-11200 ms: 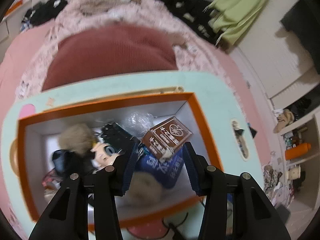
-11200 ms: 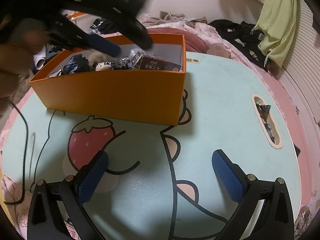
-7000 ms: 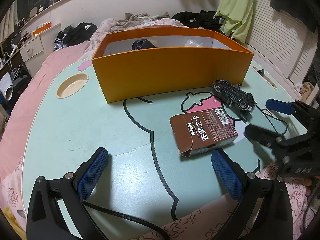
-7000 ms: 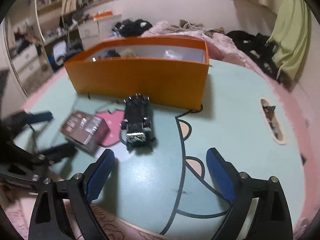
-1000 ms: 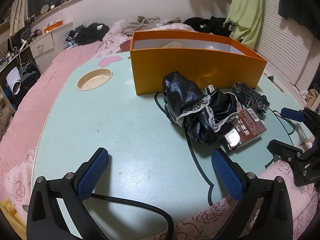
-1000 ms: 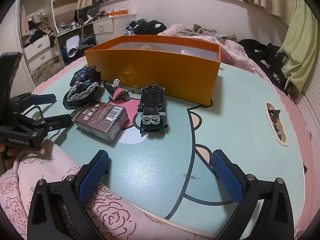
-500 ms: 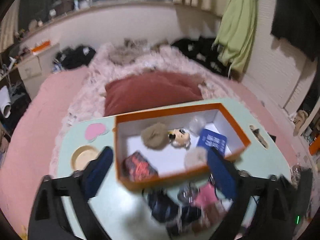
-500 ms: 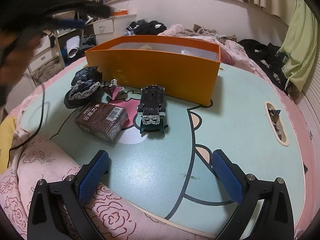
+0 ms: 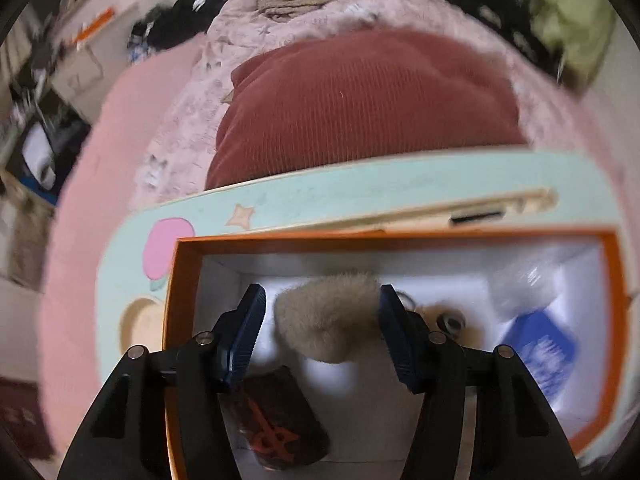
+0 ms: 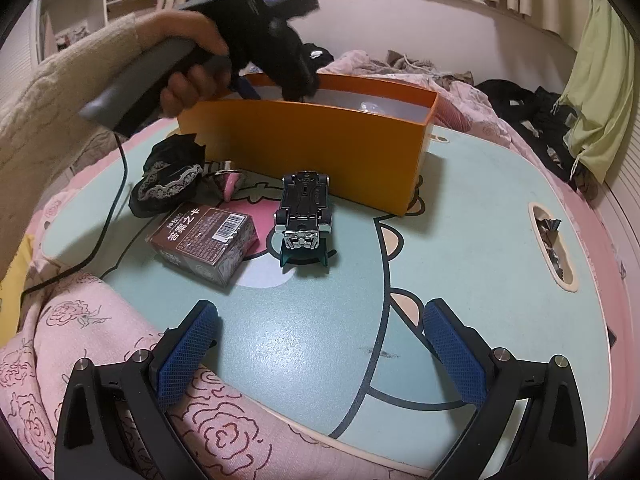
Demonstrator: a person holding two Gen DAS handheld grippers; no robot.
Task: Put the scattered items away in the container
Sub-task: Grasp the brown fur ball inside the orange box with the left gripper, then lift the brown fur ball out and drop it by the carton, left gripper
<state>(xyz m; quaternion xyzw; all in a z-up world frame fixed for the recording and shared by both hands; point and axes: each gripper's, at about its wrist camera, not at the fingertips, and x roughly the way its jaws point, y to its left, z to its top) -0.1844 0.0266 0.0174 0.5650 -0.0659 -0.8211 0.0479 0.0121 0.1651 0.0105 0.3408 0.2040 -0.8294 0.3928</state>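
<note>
Orange cardboard box (image 9: 188, 242) with its white inside sits on the mint-green cartoon-printed table (image 10: 460, 216), and your left gripper (image 9: 320, 320) points steeply down into it. Its jaws are closing, with a beige fluffy pom-pom (image 9: 328, 320) between the blue pads; the right pad looks to be at the fur's edge, while a gap shows beside the left pad, so the pom-pom is not yet pinched. Just below the pom-pom in that view lies a dark pouch with a red mark (image 9: 276, 428). To the right, inside the same box, you have a small cartoon figure (image 9: 450, 320), partly hidden behind the right finger, then a blue booklet with white print (image 9: 538, 352) and a clear crinkled plastic wrap (image 9: 524, 284) above it. Beyond the table's far edge lies a dark red ribbed cushion (image 9: 360, 108).

Your right gripper (image 10: 320, 356) hangs spread wide and holding nothing, low over the near edge of the table, next to a pink rose-print blanket (image 10: 120, 364). Ahead of it, outside the box, a black toy car (image 10: 304, 208) lies upside down, just in front of the box wall. Left of the car lies a brown printed carton with a barcode (image 10: 204, 236), and behind that a black lace-trimmed cloth (image 10: 168, 180) near the box's left end. From this side your left hand (image 10: 188, 68), in a cream knit sleeve (image 10: 48, 108), holds its gripper over the box's left part.
</note>
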